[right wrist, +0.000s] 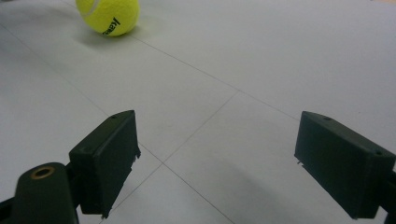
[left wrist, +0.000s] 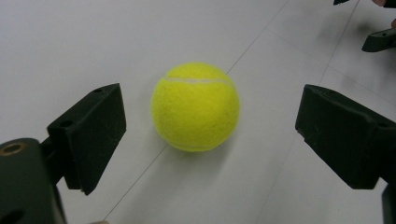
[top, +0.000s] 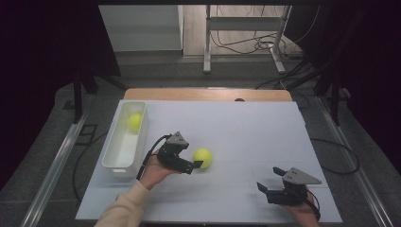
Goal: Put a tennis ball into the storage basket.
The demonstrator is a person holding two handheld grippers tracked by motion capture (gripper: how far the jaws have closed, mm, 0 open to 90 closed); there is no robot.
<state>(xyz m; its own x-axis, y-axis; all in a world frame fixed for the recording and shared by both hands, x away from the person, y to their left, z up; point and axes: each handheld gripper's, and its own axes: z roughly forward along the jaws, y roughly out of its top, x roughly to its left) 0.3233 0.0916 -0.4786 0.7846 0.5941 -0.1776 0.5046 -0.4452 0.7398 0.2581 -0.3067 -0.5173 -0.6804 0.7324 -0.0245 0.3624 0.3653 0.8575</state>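
While the left gripper point(top: 197, 164) is spreading its jaws wide, clear of the tennis ball point(left wrist: 195, 107) lying on the white table point(top: 246, 132), that light, fuzzy, springy ball is probably asking for a squeeze across its middle.

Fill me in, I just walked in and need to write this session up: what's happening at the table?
A person holds a two-jaw gripper in each hand. The left gripper is open, its jaws apart on either side of a tennis ball on the white table, not yet touching it. Another tennis ball already lies in the white bin at the left. The right gripper rests open near the front edge, holding nothing.
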